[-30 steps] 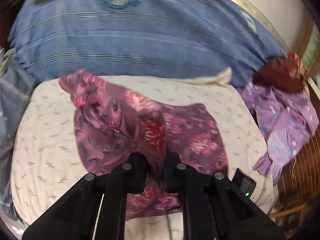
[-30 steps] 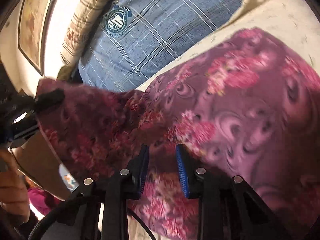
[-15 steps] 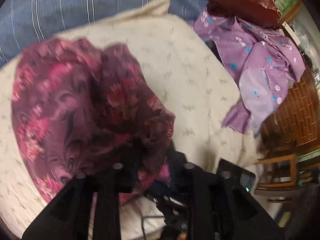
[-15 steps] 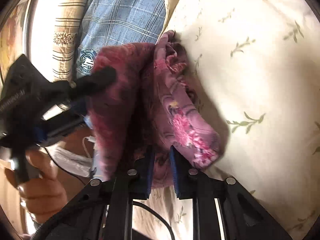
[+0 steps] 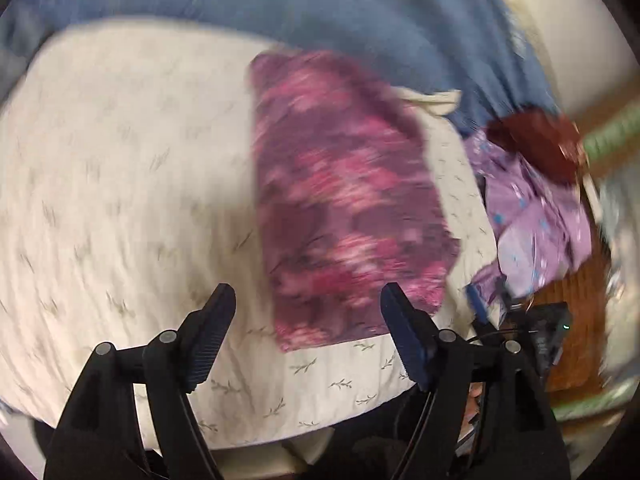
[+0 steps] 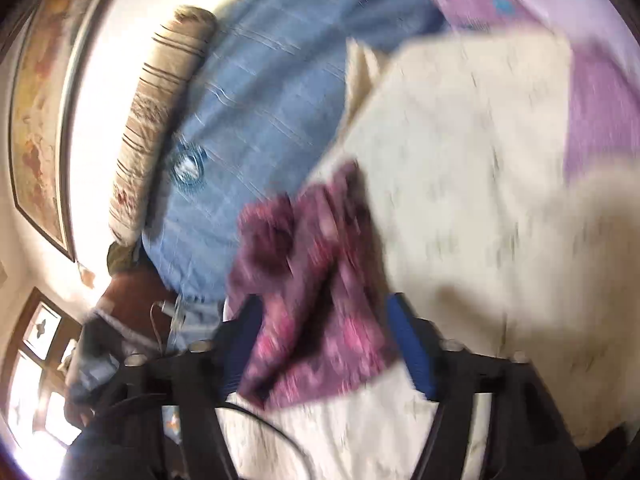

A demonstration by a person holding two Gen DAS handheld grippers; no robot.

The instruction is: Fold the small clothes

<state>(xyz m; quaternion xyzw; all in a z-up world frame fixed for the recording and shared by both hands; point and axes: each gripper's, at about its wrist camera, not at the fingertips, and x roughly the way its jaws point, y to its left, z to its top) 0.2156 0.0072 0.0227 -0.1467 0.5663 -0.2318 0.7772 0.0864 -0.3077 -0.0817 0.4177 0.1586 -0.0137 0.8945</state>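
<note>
The left gripper (image 5: 306, 304) has its jaws wide apart and opening, with nothing clamped; between the finger tips only the near end of the floral cloth (image 5: 344, 204) and the bare cushion (image 5: 120, 168) show, and the pads touch neither as far as the blurred frame tells. The right gripper (image 6: 320, 312) also stands apart and opening; a bunched part of the cloth (image 6: 308, 292) lies in the gap between its blue pads (image 6: 412, 348), but the pads do not press on it. In the left view the cloth lies as a folded, roughly oblong strip on the cushion, running from near the cushion's front edge up toward its back edge, closer to the right edge than the left. The cushion is cream with small leaf sprigs. Behind its back edge spreads a blue sheet (image 5: 320, 4), which in the right view carries a round badge (image 6: 188, 166). Off the cushion's right edge lies a lilac garment (image 5: 536, 216) with a dark red cloth (image 5: 536, 140) beyond it. In the right view a striped bolster (image 6: 160, 112) runs along the far side of the sheet, with a framed picture (image 6: 40, 112) on the wall past it. Both frames are smeared with motion.
</note>
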